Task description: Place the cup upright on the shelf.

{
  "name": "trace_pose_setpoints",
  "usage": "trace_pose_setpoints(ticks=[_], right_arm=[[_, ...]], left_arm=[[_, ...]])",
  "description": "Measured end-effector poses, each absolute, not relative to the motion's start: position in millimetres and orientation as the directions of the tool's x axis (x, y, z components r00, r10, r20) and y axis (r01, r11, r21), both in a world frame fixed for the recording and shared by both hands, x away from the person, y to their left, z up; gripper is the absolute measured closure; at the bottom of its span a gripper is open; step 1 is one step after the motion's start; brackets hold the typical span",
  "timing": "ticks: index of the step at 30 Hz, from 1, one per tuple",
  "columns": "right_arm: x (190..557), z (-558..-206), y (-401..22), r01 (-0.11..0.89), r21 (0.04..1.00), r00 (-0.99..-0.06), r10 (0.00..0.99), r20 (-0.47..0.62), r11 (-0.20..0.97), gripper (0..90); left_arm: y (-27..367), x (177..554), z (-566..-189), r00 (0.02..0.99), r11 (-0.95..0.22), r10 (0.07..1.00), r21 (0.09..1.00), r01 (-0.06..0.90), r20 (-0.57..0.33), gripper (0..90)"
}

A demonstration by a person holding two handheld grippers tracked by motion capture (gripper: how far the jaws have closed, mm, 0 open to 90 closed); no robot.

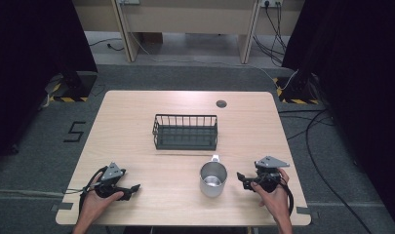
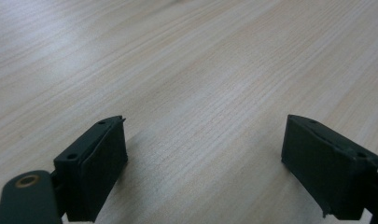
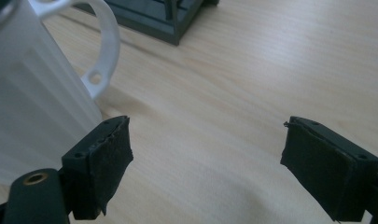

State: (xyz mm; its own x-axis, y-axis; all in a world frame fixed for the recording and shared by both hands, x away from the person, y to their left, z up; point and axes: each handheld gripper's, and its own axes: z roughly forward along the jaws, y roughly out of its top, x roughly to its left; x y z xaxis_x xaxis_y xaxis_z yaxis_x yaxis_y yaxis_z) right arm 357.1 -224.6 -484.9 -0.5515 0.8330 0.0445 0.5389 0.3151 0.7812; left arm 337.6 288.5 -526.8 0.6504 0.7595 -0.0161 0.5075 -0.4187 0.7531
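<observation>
Resting low at the near edge of the pale wooden worktop (image 1: 136, 107), your left hand-held gripper (image 1: 129, 187) and right hand-held gripper (image 1: 241, 177) both have jaws spread wide, pinching nothing. Between them, just beside the right one, stands the shiny metal mug (image 1: 213, 179). Farther off sits the dark wire basket (image 1: 185, 131).

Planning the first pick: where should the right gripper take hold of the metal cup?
Probably the rim and wall of the metal cup, from its right side. It stands upright and open-topped beside the right gripper, whose fingers are open; the handle points away toward the basket.
</observation>
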Motion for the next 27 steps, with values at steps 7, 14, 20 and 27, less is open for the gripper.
trace_pose_setpoints(ticks=[7,14,20,27], right_arm=[[374,-458,-212,0.498,0.797,-0.589,0.808,0.022,0.342,15.7],[391,-441,-207,0.480,0.812,-0.617,0.786,0.041,0.333,15.5],[407,-432,-195,0.475,0.816,-0.660,0.747,0.084,0.328,15.5],[421,-432,-179,0.476,0.807,-0.695,0.712,0.101,0.350,15.4]], left_arm=[[289,338,-527,0.651,-0.419,0.759,0.752,0.508,-0.017,13.2],[289,338,-527,0.651,-0.420,0.759,0.752,0.508,-0.016,13.2],[289,338,-527,0.651,-0.420,0.759,0.752,0.508,-0.016,13.2],[289,338,-527,0.651,-0.418,0.759,0.754,0.507,-0.016,13.2]])
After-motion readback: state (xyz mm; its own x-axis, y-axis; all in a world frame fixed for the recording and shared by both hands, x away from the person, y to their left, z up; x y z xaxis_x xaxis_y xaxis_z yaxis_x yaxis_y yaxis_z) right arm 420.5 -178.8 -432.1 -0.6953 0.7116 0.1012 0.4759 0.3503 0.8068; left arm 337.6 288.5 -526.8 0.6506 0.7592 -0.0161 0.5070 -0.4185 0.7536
